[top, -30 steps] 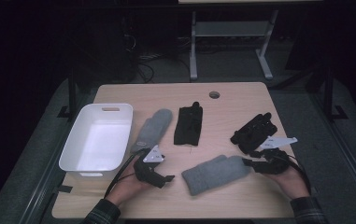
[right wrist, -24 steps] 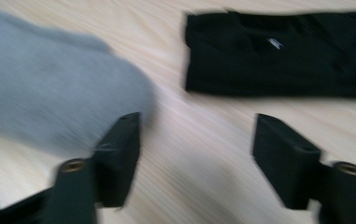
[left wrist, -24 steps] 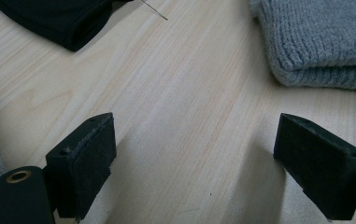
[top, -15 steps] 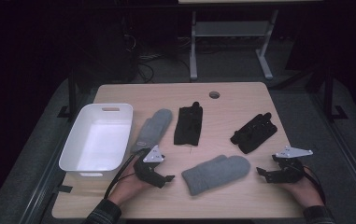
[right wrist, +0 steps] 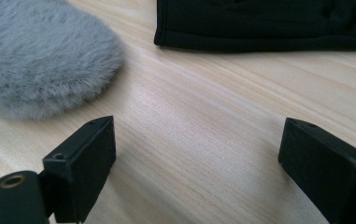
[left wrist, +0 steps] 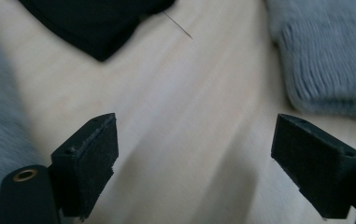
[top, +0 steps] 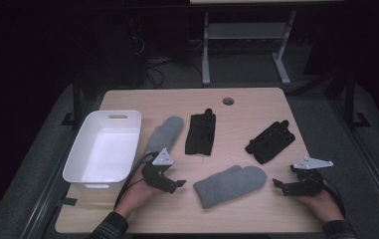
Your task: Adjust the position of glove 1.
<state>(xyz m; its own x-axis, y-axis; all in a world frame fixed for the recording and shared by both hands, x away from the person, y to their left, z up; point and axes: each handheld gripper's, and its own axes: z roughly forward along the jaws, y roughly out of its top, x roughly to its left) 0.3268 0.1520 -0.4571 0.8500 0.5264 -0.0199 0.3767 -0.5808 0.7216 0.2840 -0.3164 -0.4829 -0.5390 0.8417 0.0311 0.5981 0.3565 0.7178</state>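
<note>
Grey fuzzy mitten (top: pixel 231 185) is lying flat on the table (top: pixel 256 214) btwn both grippers. Left gripper (top: pixel 175 184) is hovering just left of it, jaws wide but just closing a bit, nothing btwn them. Right gripper (top: pixel 278 185) is sitting near its right end, jaws wide, empty.

On the table (top: pixel 127 102): two grey mittens, one far left (top: pixel 164 133) and one near centre (top: pixel 229 185); two black gloves, one far centre (top: pixel 200 133) and one right (top: pixel 270 141); one white bin (top: pixel 102 149) at left.
</note>
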